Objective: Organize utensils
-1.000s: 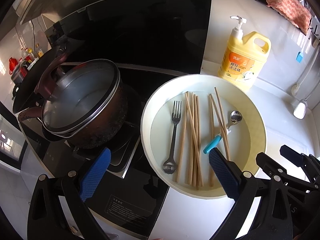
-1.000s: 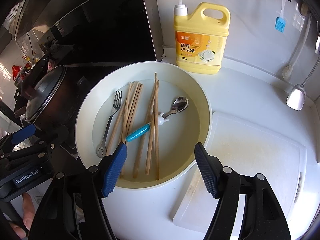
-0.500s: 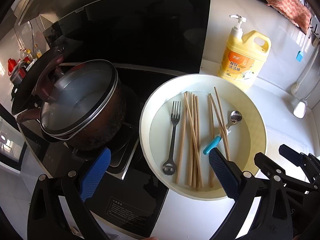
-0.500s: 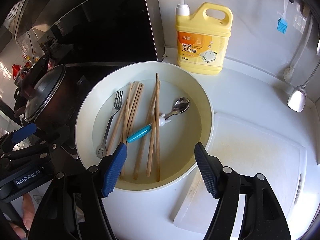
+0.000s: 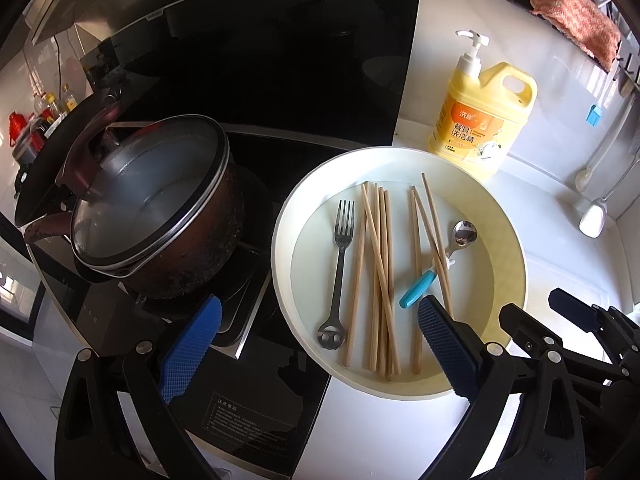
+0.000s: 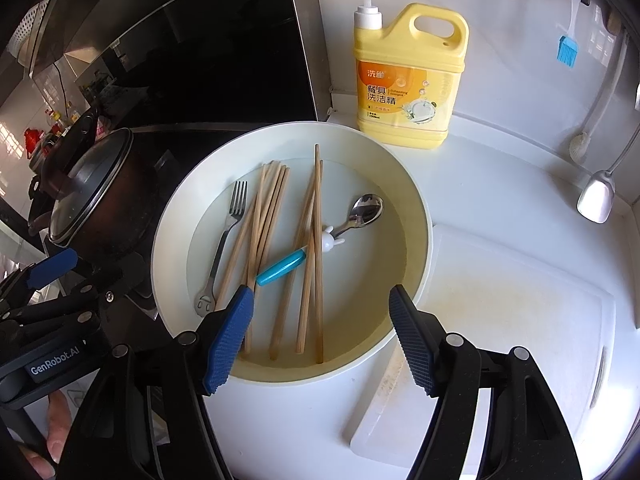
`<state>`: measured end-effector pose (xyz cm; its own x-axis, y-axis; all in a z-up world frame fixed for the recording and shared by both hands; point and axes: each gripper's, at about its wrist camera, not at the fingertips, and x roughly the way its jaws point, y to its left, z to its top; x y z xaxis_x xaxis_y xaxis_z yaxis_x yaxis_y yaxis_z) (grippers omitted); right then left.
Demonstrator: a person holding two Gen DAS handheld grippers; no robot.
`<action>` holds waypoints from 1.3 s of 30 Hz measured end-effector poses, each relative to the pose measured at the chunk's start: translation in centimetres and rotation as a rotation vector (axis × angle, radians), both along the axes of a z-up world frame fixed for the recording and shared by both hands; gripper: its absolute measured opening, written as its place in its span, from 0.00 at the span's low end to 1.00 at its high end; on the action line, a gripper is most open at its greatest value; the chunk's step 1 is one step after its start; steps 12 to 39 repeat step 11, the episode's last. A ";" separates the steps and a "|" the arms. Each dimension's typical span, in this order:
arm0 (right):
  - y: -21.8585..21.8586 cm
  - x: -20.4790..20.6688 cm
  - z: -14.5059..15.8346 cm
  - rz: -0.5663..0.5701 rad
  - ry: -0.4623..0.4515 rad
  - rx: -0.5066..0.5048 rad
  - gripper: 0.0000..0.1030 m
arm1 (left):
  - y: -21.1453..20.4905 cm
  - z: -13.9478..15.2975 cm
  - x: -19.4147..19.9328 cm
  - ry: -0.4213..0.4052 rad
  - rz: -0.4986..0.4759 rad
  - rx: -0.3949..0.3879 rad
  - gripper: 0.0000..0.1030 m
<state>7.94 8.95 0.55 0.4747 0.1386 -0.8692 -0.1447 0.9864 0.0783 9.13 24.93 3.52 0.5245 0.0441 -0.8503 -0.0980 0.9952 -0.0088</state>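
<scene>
A round cream basin (image 5: pixel 516 240) (image 6: pixel 420 208) stands on the white counter beside the stove. In it lie a steel fork (image 5: pixel 340 276) (image 6: pixel 224 240), several wooden chopsticks (image 5: pixel 380 280) (image 6: pixel 316 248) and a spoon with a blue handle (image 5: pixel 416 290) (image 6: pixel 280 268). My left gripper (image 5: pixel 316 332) is open and empty above the basin's near left edge. My right gripper (image 6: pixel 322 320) is open and empty above the basin's near rim. The right gripper also shows in the left wrist view (image 5: pixel 572 320), and the left gripper in the right wrist view (image 6: pixel 52 268).
A lidded brown pot (image 5: pixel 152 208) (image 6: pixel 88 196) sits on the black stove left of the basin. A yellow dish-soap jug (image 5: pixel 480 124) (image 6: pixel 408 80) stands behind it. A white cutting board (image 6: pixel 512 320) lies to the right. A ladle (image 6: pixel 596 196) and blue brush (image 6: pixel 566 50) hang on the wall.
Both grippers have drifted very slightly; the view has hardly shifted. The utensils lie as before and both grippers stay open.
</scene>
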 end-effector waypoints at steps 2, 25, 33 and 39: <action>0.0 0.0 0.0 0.000 0.001 0.001 0.65 | 0.1 0.0 0.0 0.002 0.005 0.000 0.94; -0.3 -0.1 0.2 -0.015 -0.009 0.006 0.65 | 0.5 -0.3 0.2 0.030 0.026 0.000 0.94; -0.3 -0.1 0.2 -0.015 -0.009 0.006 0.65 | 0.5 -0.3 0.2 0.030 0.026 0.000 0.94; -0.3 -0.1 0.2 -0.015 -0.009 0.006 0.65 | 0.5 -0.3 0.2 0.030 0.026 0.000 0.94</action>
